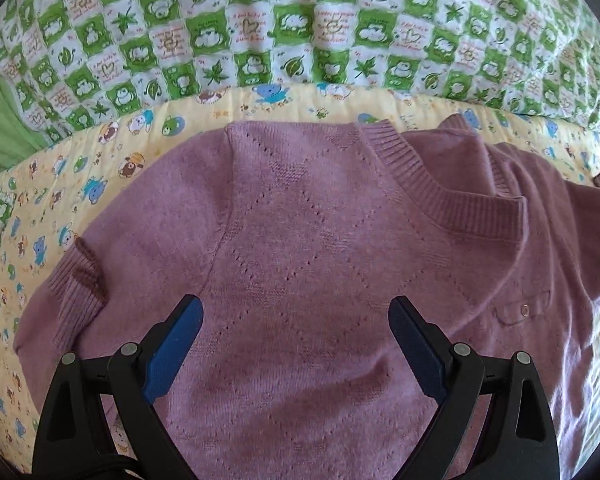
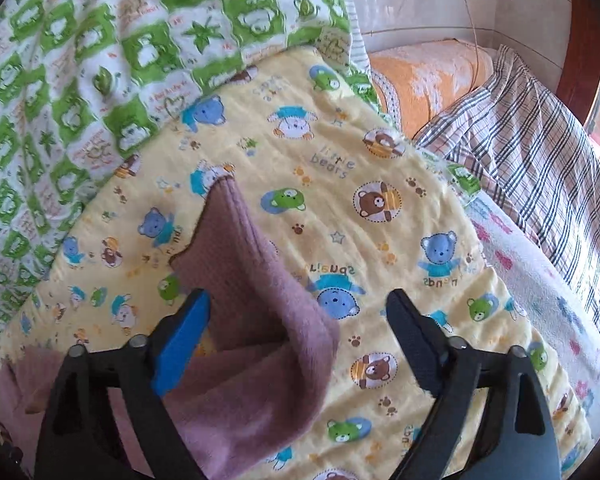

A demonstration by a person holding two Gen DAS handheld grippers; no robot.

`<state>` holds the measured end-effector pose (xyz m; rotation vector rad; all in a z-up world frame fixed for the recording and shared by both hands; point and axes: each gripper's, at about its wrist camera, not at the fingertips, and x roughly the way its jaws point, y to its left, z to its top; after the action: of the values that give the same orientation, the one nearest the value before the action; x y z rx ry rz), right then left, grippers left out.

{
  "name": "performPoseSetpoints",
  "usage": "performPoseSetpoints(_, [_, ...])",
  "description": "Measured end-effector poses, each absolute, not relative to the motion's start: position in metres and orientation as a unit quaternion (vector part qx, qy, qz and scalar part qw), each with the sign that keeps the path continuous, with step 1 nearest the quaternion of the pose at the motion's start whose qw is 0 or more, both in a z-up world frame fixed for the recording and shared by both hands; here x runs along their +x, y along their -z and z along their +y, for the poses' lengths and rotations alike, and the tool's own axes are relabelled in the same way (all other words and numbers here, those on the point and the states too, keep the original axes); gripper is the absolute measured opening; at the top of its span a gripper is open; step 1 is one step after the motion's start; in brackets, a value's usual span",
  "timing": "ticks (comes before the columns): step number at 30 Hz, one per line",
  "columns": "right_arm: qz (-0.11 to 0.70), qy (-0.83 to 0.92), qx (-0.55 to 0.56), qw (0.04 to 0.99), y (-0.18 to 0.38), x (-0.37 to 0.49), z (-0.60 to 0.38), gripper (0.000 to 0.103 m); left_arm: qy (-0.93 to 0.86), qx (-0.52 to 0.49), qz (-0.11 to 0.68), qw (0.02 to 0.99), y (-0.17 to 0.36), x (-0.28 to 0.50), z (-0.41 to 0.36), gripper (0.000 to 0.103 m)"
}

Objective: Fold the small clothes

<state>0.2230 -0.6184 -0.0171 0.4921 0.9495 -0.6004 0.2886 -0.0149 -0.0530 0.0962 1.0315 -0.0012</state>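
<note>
While the mauve knitted sweater (image 1: pixel 300 264) lies spread flat on the yellow bear-print quilt (image 1: pixel 60 208), the left gripper (image 1: pixel 296 320) hangs above its chest panel with jaws set wide and nothing between them. In the left wrist view the ribbed neckband (image 1: pixel 432 184) sits at 1 o'clock from the gripper, and a ribbed cuff (image 1: pixel 76 280) lies at 9 o'clock, folded in against the body. A small pocket with a button (image 1: pixel 524 310) is at 3 o'clock. The green-and-white checked blanket (image 1: pixel 260 32) covers the bed beyond the quilt at 12 o'clock.

In the right wrist view the right gripper (image 2: pixel 296 312) is also set wide and grips nothing. One sweater sleeve (image 2: pixel 252 288) runs from 7 o'clock toward 11 o'clock across the quilt (image 2: pixel 380 208); it lies beside the blue pad of the left-hand finger (image 2: pixel 180 344), and the view does not show whether the two touch. The sleeve's ribbed end (image 2: pixel 220 196) rests flat on the quilt at 11 o'clock. A plaid cloth (image 2: pixel 532 140) lies at 2 o'clock, and an orange towel (image 2: pixel 428 76) at 1 o'clock.
</note>
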Motion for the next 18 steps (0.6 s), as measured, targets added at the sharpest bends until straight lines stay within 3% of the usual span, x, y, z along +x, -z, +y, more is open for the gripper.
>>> performPoseSetpoints(2, [0.440,0.268,0.262,0.816,0.022,0.218,-0.617,0.015,0.001,0.030,0.495,0.868,0.054,0.289,-0.008,0.095])
performPoseSetpoints(5, [0.369,0.231,0.266,0.860,-0.013,0.199,-0.581,0.013,-0.001,0.018,0.496,0.868,0.051,0.283,0.002,0.095])
performPoseSetpoints(11, [0.276,-0.005,0.245,0.929,-0.090,0.196,-0.414,0.011,0.036,-0.062,0.497,0.865,0.037,0.256,0.028,0.095])
performPoseSetpoints(16, [0.336,-0.149,0.183,0.912,-0.066,0.217,-0.231,0.014,0.083,-0.164,0.506,0.843,0.039,0.229,0.055,0.095])
performPoseSetpoints(17, [0.369,-0.167,0.167,0.899,-0.052,0.222,-0.205,0.023,0.085,-0.172,0.511,0.838,0.043,0.225,0.058,0.095])
performPoseSetpoints(18, [0.419,-0.185,0.150,0.876,-0.031,0.226,-0.176,0.038,0.084,-0.179,0.517,0.833,0.047,0.220,0.059,0.095])
